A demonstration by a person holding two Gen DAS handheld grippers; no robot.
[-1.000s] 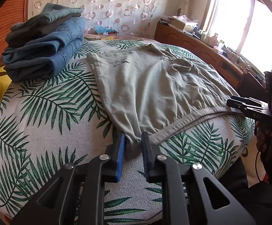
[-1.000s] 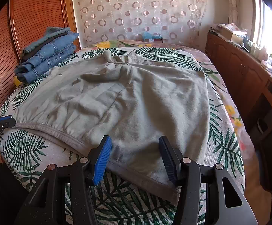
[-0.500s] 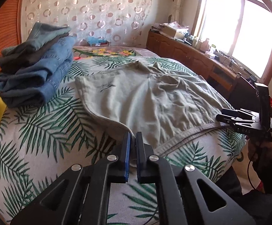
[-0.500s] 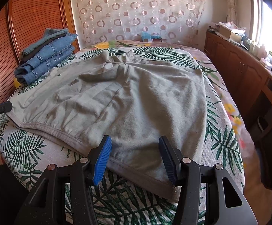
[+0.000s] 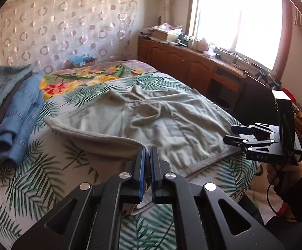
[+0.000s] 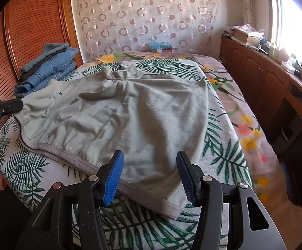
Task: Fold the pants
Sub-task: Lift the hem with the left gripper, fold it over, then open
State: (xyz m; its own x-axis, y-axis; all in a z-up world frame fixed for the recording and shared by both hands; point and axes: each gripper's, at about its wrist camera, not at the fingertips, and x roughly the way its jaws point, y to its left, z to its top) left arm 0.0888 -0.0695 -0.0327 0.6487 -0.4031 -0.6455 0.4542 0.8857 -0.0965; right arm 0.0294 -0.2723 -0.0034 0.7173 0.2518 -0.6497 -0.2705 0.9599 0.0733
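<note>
Two grippers working: left gripper (image 5: 146,173) pinching w/ jaws closed on near-left corner of pale grey-green cotton pants (image 5: 151,123), lifting it off palm-leaf print bedspread (image 5: 32,179). Right gripper (image 6: 150,177) hovering w/ jaws wide apart, gripping nothing, straddling waistband edge directly below. Pants lying spread ahead of both tools, legs pointing away. Risking, prob.: thin fabric slipping from a shallow pinch, or folding crooked w/ only one corner held. Folded blue denim jeans stack (image 6: 49,68) sitting far left.

A bright window (image 5: 238,18) lights wooden cabinets (image 5: 184,62), a circle-patterned curtain (image 6: 146,18) and, seemingly, reddish slatted panelling (image 6: 32,20).
</note>
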